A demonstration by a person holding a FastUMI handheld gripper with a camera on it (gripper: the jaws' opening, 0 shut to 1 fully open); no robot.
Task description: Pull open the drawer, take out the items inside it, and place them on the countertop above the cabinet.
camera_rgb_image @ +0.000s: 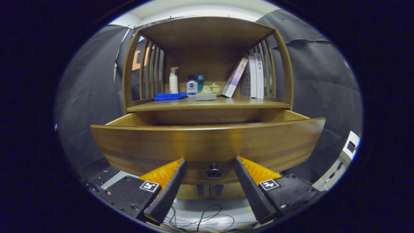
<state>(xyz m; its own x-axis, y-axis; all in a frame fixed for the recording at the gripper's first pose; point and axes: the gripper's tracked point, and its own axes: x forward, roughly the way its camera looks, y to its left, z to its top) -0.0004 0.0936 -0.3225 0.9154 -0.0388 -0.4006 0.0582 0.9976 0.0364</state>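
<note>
The wooden drawer (207, 142) stands pulled out of the cabinet, its front panel close ahead of me. Its dark round knob (215, 171) sits low on the panel, between my fingertips and slightly beyond them. My gripper (210, 163) is open, its fingers spread to either side of the knob without touching it. The drawer's inside is hidden behind the front panel. Above it lies the countertop (207, 103), a wooden shelf surface.
On the countertop stand a white pump bottle (173, 81), a small white bottle (191, 88), a teal bottle (200, 82), a blue cloth (170, 96), a pale soap-like block (206, 94), a small pot (214, 88) and leaning books (250, 77). Cables (200, 220) lie on the floor below.
</note>
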